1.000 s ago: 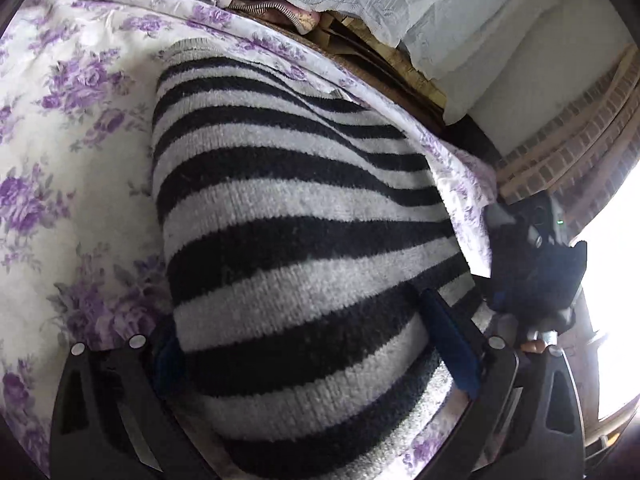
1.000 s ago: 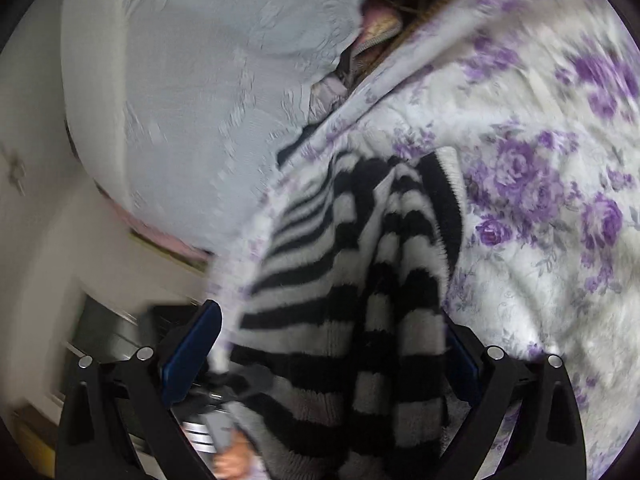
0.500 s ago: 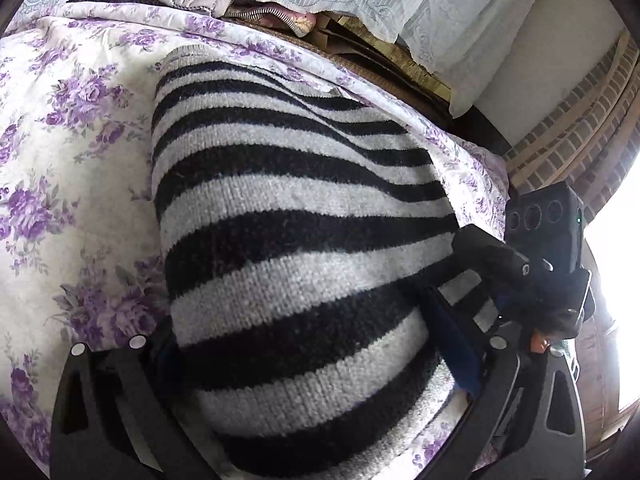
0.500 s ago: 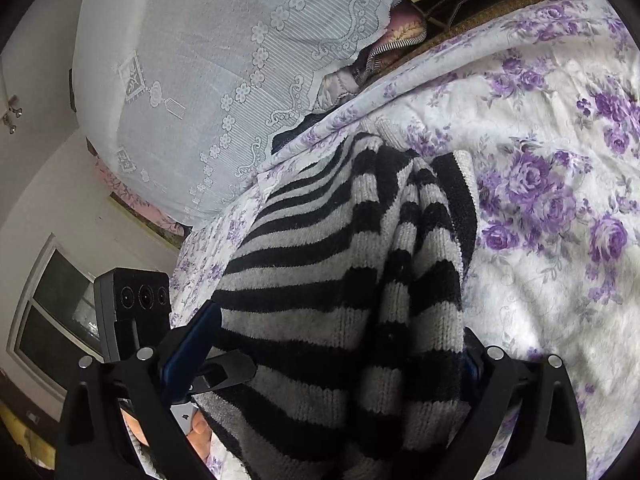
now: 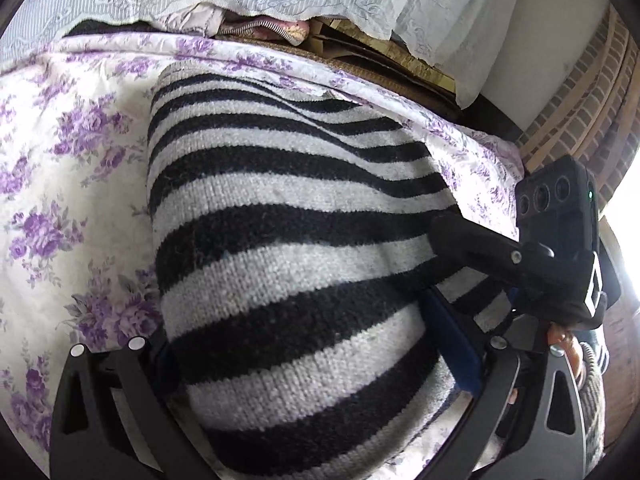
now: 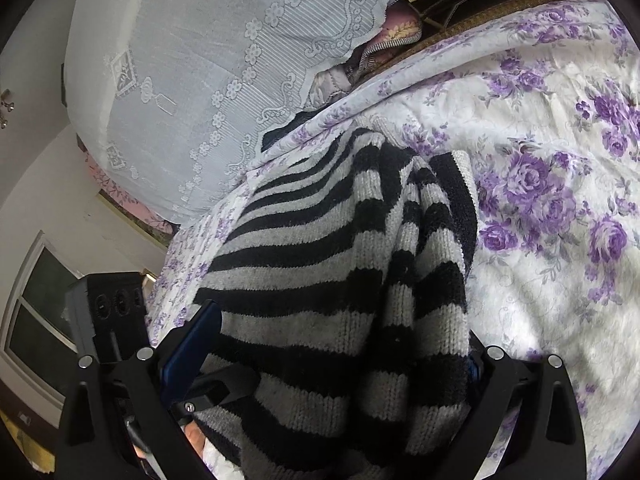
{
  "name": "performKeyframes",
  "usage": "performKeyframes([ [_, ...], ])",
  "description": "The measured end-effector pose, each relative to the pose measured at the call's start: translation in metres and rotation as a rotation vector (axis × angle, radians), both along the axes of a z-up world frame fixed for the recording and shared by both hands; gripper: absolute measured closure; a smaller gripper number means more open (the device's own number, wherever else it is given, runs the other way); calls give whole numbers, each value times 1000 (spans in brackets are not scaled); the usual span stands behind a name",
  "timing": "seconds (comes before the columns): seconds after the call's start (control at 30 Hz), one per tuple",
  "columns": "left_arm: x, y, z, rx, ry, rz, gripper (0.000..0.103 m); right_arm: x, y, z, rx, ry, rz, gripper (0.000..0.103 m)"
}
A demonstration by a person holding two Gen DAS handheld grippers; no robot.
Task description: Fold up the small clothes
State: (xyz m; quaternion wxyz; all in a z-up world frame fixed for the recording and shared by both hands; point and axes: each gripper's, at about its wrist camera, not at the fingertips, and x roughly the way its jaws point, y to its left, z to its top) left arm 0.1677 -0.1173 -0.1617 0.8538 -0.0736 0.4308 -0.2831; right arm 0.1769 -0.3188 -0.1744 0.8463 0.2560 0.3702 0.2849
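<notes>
A black-and-grey striped knit sweater lies on a purple-flowered bedspread, its near end raised and bunched. My left gripper is shut on that thick near end, which fills the gap between the fingers. The right gripper holds the same edge just to the right, one black finger pressed on the knit. In the right wrist view the sweater hangs folded lengthwise between the fingers of my right gripper, and it hides the right pad. The left gripper shows at the lower left.
White lace cloth covers piled bedding at the back of the bed. A pink pillow edge peeks out under it. A brick wall and bright window stand to the right. Flowered bedspread stretches right of the sweater.
Both grippers have drawn closer together with the sweater's near end still in them. The right gripper now reaches onto the knit in the left wrist view. The right view's motion blur has settled.
</notes>
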Motion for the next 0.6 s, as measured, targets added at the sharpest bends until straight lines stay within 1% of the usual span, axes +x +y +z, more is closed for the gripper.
performKeyframes([
  [0.13, -3, -4, 2, 34, -30, 2, 4, 3, 4, 0, -28, 7, -13, 3],
  [0.6, -5, -6, 5, 53, -49, 5, 4, 3, 6, -1, -35, 8, -15, 4],
])
